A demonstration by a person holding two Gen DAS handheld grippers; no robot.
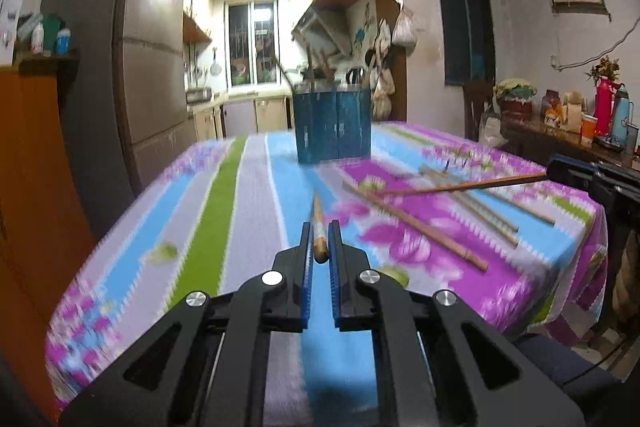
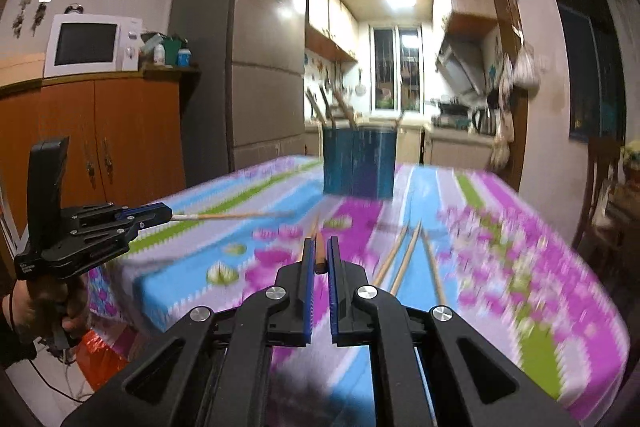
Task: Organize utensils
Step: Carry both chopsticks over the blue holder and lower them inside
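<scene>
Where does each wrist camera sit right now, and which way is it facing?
Left wrist: on the left gripper, facing along the table toward the blue utensil holder; its fingers pinch a wooden chopstick; the right gripper shows at the right edge.
Right wrist: on the right gripper, facing the same holder; it pinches another chopstick; the left gripper and a hand show at left.
Shared: holder, floral tablecloth, loose chopsticks, kitchen doorway.
</scene>
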